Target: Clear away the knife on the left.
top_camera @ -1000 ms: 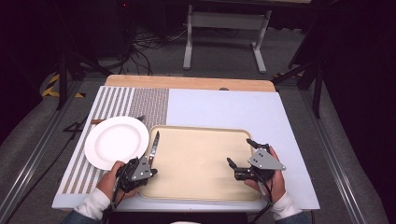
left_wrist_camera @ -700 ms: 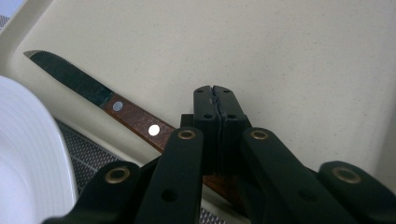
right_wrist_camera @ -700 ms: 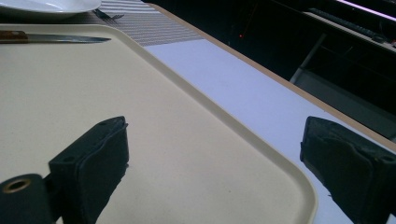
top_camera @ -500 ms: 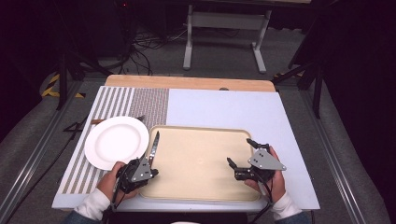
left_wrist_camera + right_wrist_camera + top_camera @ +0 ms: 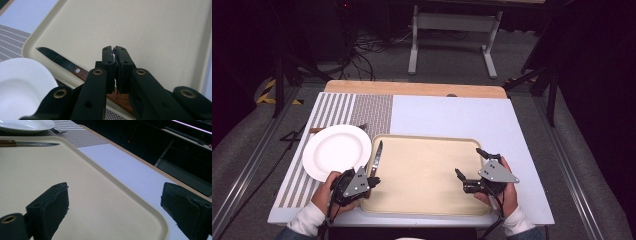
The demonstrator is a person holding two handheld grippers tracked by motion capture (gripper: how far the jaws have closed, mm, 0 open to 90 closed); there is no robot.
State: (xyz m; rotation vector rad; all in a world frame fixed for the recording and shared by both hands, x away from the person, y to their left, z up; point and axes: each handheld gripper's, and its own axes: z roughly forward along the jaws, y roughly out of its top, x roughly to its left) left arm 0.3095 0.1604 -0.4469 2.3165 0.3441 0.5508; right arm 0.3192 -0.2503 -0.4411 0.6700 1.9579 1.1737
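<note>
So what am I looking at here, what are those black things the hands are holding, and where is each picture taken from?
A person sits at a table and holds a hand tool with a two-jaw claw in each hand. One picture looks down from above; the other two come from small cameras riding on each claw, looking along its black jaws.

On the table lie a beige tray, a white plate on a striped mat, and a knife with a wooden handle along the tray's left edge. A fork peeks out behind the plate.

The left claw is shut, its jaws together just above the knife's handle, so whether it grips it is hard to tell. The right claw is open over the tray, holding nothing.
</note>
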